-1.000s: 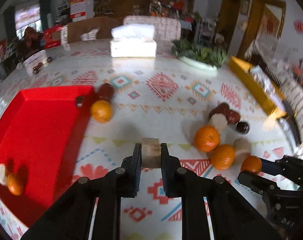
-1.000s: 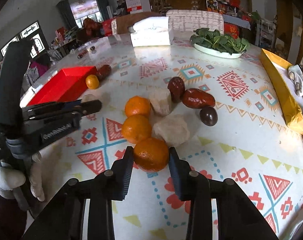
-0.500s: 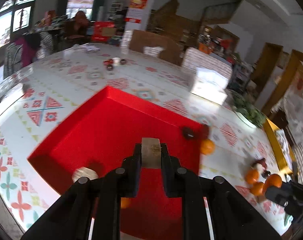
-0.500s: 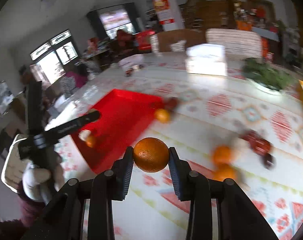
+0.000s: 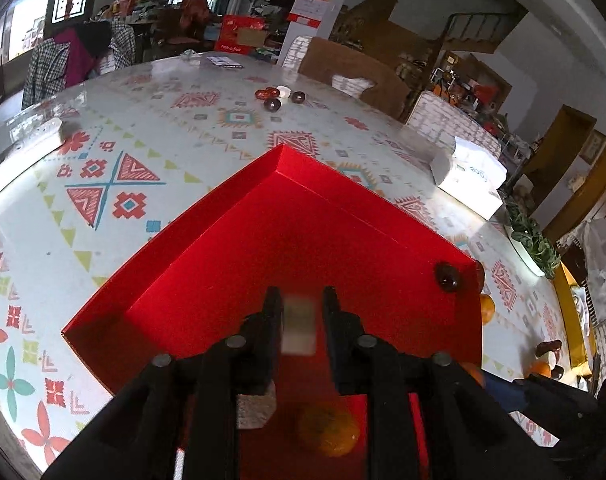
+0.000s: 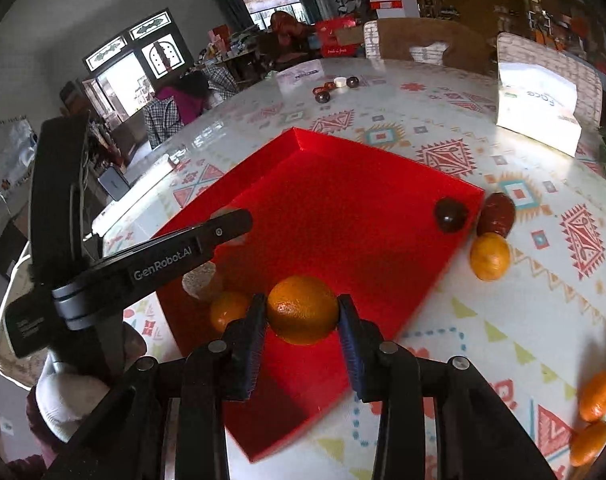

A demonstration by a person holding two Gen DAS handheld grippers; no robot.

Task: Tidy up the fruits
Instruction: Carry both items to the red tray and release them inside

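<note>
Left gripper (image 5: 299,312) over the red tray (image 5: 223,240), jaws just opening, blurry pale chunk (image 5: 299,330) slipping loose between them. Right gripper (image 6: 302,312) just loosening round an orange (image 6: 302,309), still touching, above the tray's near edge.

Count, taken relative to the red tray (image 6: 383,184).

Oranges: five. One between the right gripper (image 6: 303,312) pads above the tray, one inside the tray (image 6: 229,310), one just outside the tray's right wall (image 6: 489,256), two well to its right on the bench (image 6: 597,396) (image 6: 589,442).

Pale chunks: two. One lying inside the tray (image 5: 255,406), one blurred between the left gripper (image 5: 299,320) jaws (image 5: 299,326).

Dark round fruit: one inside the tray's right corner (image 6: 451,215).

Red-brown oblong fruit: one just outside that corner (image 6: 497,214).

Small cluster beyond the tray's far corner: four pieces (image 6: 335,87), kind unclear.

Tissue boxes: one (image 6: 537,108).
</note>
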